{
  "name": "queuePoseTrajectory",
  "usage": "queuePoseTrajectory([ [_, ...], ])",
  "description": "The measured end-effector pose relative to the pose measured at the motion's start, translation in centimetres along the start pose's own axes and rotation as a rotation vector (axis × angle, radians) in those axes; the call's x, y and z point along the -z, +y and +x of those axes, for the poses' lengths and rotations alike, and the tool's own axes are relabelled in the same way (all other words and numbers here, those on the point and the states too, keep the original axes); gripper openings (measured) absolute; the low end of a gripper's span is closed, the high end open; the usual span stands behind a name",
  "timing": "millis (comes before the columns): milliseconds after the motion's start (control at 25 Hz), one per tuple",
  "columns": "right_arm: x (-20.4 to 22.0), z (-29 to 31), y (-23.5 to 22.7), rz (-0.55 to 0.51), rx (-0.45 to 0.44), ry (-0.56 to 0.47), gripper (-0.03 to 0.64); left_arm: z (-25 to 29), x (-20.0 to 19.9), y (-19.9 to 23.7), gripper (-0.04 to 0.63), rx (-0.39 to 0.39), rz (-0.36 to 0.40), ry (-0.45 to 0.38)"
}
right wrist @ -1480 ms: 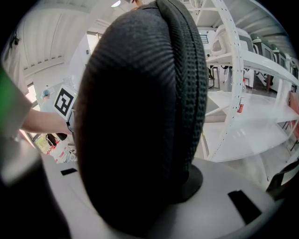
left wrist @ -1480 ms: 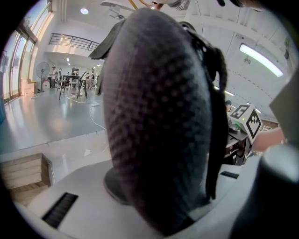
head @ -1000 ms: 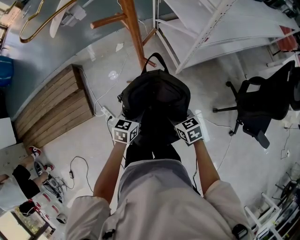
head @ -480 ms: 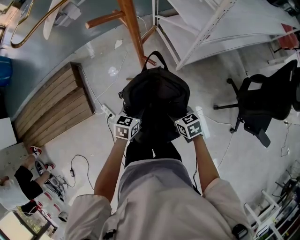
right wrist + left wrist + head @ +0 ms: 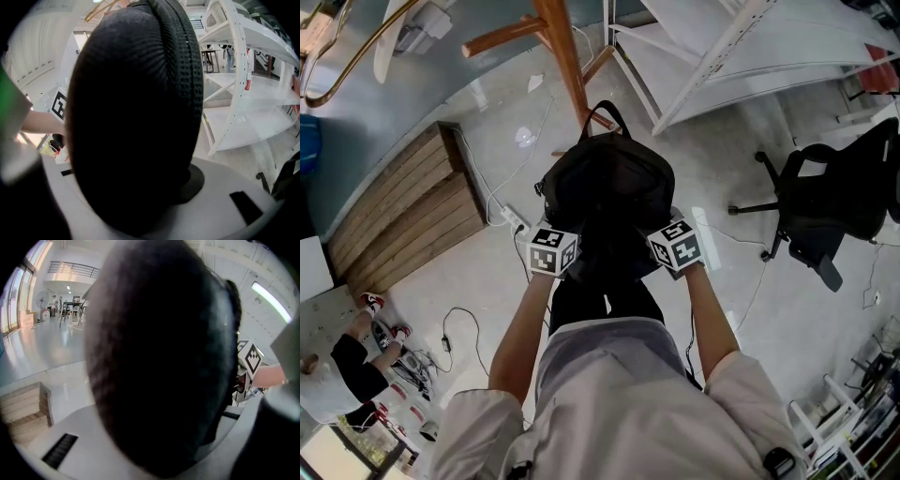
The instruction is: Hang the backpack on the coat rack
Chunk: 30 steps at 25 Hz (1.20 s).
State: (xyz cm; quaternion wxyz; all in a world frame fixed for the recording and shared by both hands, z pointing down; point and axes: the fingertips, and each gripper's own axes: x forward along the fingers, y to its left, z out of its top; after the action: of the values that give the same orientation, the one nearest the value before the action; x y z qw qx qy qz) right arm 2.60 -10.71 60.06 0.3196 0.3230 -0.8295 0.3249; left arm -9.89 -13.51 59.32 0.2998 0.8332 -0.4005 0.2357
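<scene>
Backpack [image 5: 605,183] clamped by left gripper [image 5: 555,249] and right gripper [image 5: 675,246]; the person should raise its top handle [image 5: 605,114] squarely over a coat rack [image 5: 562,56] peg.

You face one black backpack [image 5: 605,183], carried by two claws, your left claw [image 5: 560,242] and right claw [image 5: 668,240]. On the floor stand one wooden coat rack [image 5: 562,47], one office chair [image 5: 825,202], one white shelving unit [image 5: 741,47] and one slatted wooden platform [image 5: 403,220].

Black backpack [image 5: 605,183] (ribbed knit weave up close); black-and-white square markers on left claw [image 5: 553,253] and right claw [image 5: 676,247]; beyond them, brown coat rack [image 5: 567,66], pale grey floor [image 5: 422,281].
</scene>
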Motion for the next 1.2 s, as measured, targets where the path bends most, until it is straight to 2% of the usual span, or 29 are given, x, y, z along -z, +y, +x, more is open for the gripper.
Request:
queuePoseTrajectory([
  [600, 1.7, 1.6, -1.3, 0.038, -0.004, 0.045, 0.178, 2.0, 2.0, 0.4, 0.106, 0.001, -0.017, 0.051],
  [1200, 2.2, 4.0, -2.0, 0.057, -0.020, 0.064, 0.181, 3.2, 3.5, 2.1, 0.106, -0.033, -0.034, 0.088],
])
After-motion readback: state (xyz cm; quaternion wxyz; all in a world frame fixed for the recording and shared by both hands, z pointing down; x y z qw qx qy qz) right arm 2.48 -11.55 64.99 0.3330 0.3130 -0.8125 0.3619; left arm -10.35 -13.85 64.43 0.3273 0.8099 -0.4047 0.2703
